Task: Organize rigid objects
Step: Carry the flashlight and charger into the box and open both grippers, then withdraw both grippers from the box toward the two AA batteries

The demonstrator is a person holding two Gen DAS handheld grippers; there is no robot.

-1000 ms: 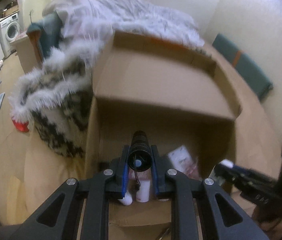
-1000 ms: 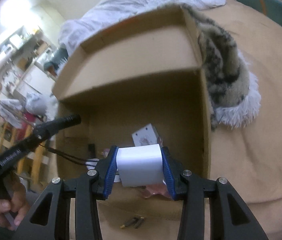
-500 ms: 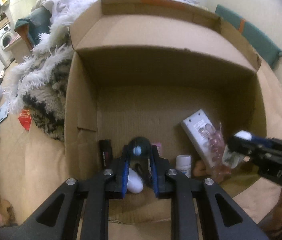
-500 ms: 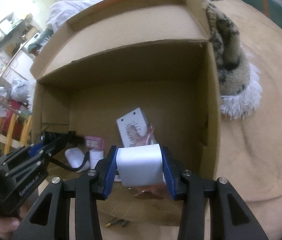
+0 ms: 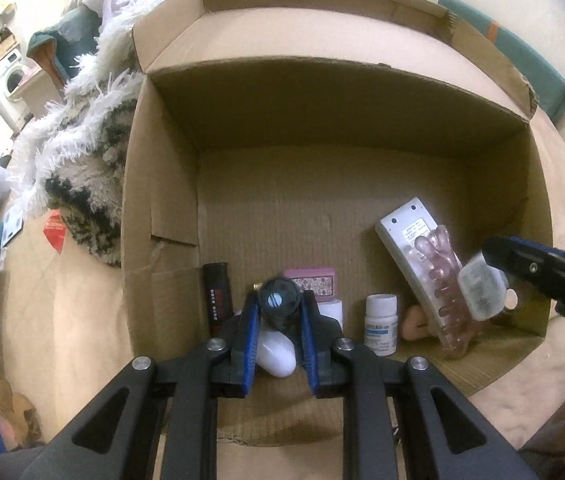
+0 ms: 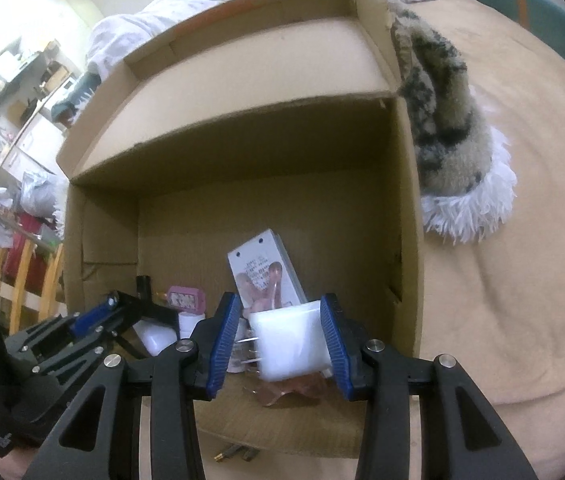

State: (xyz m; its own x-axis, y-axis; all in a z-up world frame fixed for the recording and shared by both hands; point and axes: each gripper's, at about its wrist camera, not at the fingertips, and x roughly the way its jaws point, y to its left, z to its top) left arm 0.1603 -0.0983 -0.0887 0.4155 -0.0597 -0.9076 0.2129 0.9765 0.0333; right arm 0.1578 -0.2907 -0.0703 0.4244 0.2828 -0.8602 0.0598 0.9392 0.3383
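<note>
Cardboard walls framed both views: an open cardboard box point(image 5: 162, 184) sat on a tan bedcover point(image 6: 522, 280), with a shaggy black-and-white throw point(image 5: 82, 168) heaped against its outer side.

Going left to right across the box floor in the left wrist view, a dark tube with red lettering point(image 5: 217, 296) stood against the left wall. Just beside it the left gripper point(image 5: 278, 320) pointed steeply down into the box, its blue-padded jaws drawn narrow and clamped on a black flashlight point(image 5: 278, 304), lens end facing the camera. Under the jaws lay a white oval object point(image 5: 276, 354), and behind them a pink patterned box point(image 5: 314, 282). Next stood a white pill bottle point(image 5: 380, 324), upright. Farther right a white remote-like device point(image 5: 406, 236) leaned tilted toward the right wall, with a clear pink beaded massager point(image 5: 444, 292) resting against it.

At the far right the right gripper point(image 6: 278, 340) hung inside the box opening, its jaws at a middling spread and pressed on a white plug adapter point(image 6: 290, 344), metal prongs sticking out to the left. The adapter sat above the box floor, in front of the leaning device.
</note>
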